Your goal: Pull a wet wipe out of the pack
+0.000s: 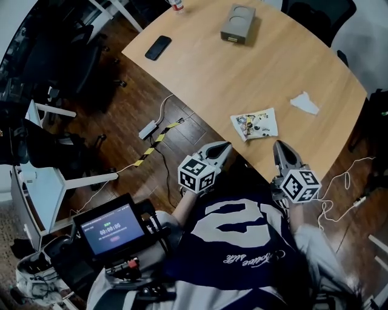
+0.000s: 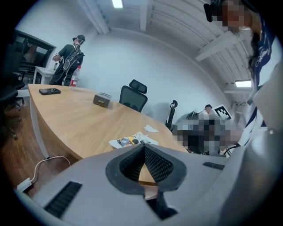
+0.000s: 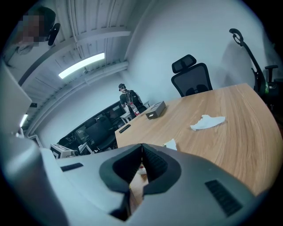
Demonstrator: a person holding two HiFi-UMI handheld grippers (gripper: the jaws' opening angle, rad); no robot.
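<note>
The wet wipe pack (image 1: 254,124), flat with a printed label, lies near the front edge of the wooden table (image 1: 200,72). In the left gripper view the pack (image 2: 130,141) shows just beyond the jaws. In the right gripper view only a white corner of the pack (image 3: 170,144) shows. A crumpled white wipe (image 1: 304,103) (image 3: 207,122) lies loose to its right. My left gripper (image 1: 225,146) (image 2: 143,146) hangs at the table edge, short of the pack's left side, shut and empty. My right gripper (image 1: 279,145) (image 3: 142,145) is just below the pack's right side, also shut and empty.
A grey box (image 1: 237,24), a black phone (image 1: 158,47) and a bottle (image 1: 176,5) sit at the far end of the table. A power strip with cables (image 1: 148,129) lies on the floor to the left. Office chairs surround the table; a person (image 2: 70,57) stands far off.
</note>
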